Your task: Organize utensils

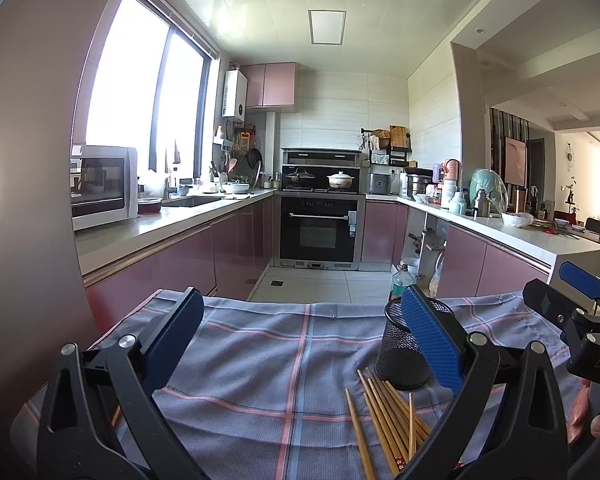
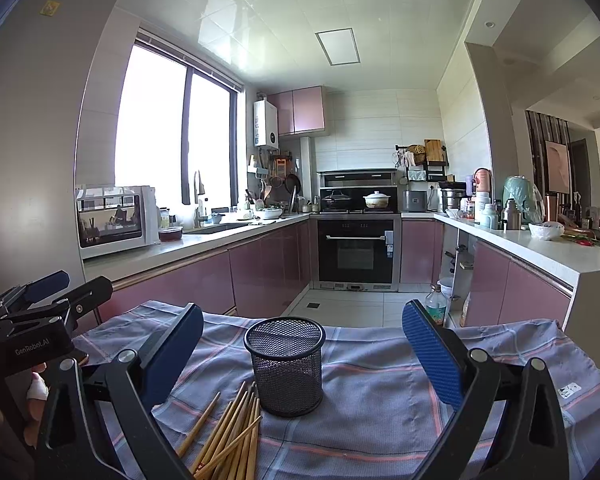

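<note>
— Holding both tools over the checked cloth (image 2: 380, 400): what is laid out on it?

— One black mesh cup (image 2: 285, 366) stands upright on the cloth, and one loose pile of wooden chopsticks (image 2: 232, 436) lies flat just in front of it, the nearest tips close to its base. The sticks overlap, so the count is uncertain; roughly eight to ten show.

— And the two grippers?

— The right gripper (image 2: 304, 356) hangs with its two blue-padded fingers spread wide, nothing between them; the cup sits in the gap ahead, touched by neither pad. The left gripper (image 1: 300, 344) is likewise wide apart and empty, over bare cloth, with cup and chopsticks to its right side, the right pad partly covering the cup in the left wrist view.

— Anything else in frame?

— Behind the table, one kitchen: one built-in oven (image 2: 356, 250), two pots on the hob above it, one white microwave (image 2: 112, 220) on the left counter, one plastic bottle (image 2: 436, 304) on the floor.
</note>
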### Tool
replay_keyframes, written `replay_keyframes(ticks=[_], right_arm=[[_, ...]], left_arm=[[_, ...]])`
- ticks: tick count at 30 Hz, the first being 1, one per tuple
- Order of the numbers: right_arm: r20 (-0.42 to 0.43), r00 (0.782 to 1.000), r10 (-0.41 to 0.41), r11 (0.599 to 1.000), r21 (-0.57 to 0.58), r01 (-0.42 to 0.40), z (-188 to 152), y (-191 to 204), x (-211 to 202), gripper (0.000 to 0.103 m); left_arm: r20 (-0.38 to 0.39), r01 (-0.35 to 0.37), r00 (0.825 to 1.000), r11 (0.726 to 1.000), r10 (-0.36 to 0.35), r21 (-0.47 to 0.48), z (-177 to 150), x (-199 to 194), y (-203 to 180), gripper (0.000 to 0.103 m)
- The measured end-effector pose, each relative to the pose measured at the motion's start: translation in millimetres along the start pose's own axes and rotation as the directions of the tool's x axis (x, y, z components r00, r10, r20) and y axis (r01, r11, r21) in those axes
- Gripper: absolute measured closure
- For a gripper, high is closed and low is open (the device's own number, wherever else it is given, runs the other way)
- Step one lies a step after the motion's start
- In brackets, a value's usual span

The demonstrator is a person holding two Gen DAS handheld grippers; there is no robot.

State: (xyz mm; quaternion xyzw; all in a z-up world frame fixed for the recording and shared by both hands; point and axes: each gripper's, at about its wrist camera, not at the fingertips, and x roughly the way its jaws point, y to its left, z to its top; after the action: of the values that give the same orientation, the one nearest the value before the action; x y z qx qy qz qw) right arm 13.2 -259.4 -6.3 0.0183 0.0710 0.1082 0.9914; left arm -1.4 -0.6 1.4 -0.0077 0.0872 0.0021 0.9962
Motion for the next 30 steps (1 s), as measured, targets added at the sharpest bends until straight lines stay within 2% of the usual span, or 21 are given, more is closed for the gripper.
replay_keyframes(ticks=[30], right_arm=[[-0.003,1.000,0.001,1.000,0.001,-0.001,-0.9,-1.2,2.0,0.007]], left_arm=[[0.001,0.001,1.000,1.000,-0.001,-0.002,1.2,-1.7,-0.3,0.006]])
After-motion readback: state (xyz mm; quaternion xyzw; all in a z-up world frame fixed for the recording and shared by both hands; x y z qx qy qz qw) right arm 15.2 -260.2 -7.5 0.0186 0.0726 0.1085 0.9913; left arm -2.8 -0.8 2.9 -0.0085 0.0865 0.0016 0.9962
